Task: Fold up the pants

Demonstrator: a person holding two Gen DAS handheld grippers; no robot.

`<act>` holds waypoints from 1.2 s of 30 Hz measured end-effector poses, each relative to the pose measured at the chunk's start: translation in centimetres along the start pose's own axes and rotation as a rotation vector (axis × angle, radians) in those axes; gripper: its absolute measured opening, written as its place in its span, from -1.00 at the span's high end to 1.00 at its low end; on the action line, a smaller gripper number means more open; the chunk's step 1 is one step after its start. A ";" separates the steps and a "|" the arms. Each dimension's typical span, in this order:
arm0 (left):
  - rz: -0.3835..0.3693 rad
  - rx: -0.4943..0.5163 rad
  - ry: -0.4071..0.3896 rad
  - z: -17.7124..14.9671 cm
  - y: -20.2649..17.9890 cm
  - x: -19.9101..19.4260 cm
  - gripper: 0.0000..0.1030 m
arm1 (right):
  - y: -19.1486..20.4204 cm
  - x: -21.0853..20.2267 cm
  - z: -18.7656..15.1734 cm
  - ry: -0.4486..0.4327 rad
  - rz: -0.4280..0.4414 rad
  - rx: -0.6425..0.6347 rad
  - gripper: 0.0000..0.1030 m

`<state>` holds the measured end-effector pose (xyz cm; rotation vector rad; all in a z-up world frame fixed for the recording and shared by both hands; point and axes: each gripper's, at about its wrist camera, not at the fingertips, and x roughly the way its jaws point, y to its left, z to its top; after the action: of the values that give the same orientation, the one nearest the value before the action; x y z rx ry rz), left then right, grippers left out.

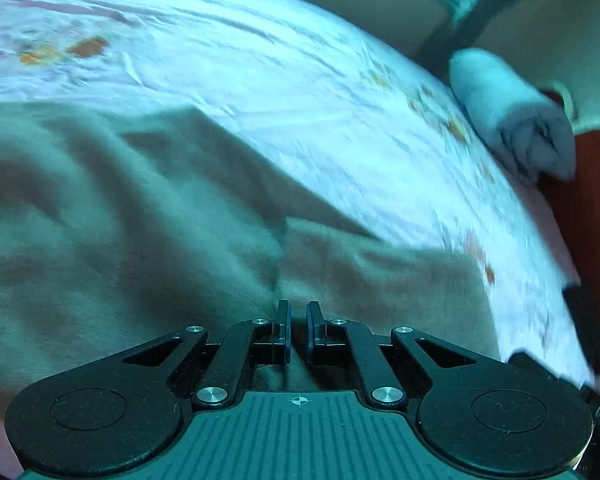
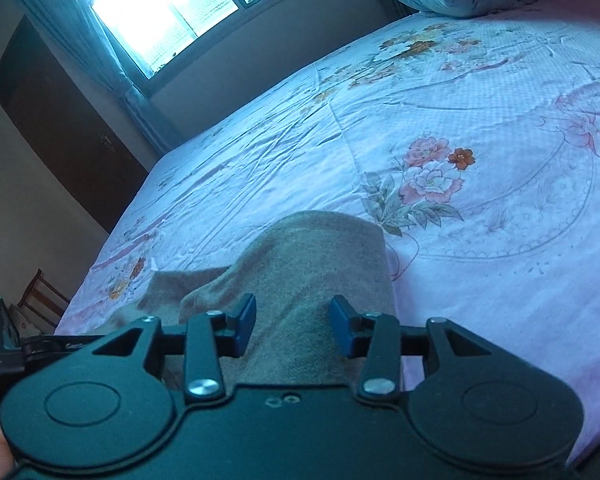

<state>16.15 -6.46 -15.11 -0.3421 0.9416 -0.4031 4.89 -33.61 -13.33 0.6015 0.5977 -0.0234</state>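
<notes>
Left gripper (image 1: 299,330) nearly closed, pinching pants (image 1: 140,220) fold. Right gripper (image 2: 293,328) wide open, straddling pant leg, leg running straight ahead between fingers.

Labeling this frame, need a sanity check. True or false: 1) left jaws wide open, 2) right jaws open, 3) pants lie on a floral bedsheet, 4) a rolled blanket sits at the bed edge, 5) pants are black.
1) False: the left gripper has jaws nearly shut, pants fabric between them.
2) True: the right gripper is open over the pants.
3) True: floral bedsheet.
4) True: rolled blanket.
5) False: they are tan-brown.
</notes>
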 end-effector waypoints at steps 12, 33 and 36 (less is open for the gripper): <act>-0.038 -0.021 0.149 0.1 0.9 3.8 0.27 | -0.3 0.5 -0.4 0.005 0.009 0.008 0.04; 0.011 0.079 -0.008 1.4 1.7 -0.3 0.71 | 0.2 0.4 -0.1 -0.012 -0.009 -0.021 -0.07; 0.024 0.048 0.032 1.1 2.6 1.7 0.67 | 1.3 1.6 -0.4 0.013 -0.035 -0.093 0.01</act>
<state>18.43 -4.87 -16.95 -0.2811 0.9648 -0.4096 6.23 -32.04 -13.77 0.5010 0.6190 -0.0247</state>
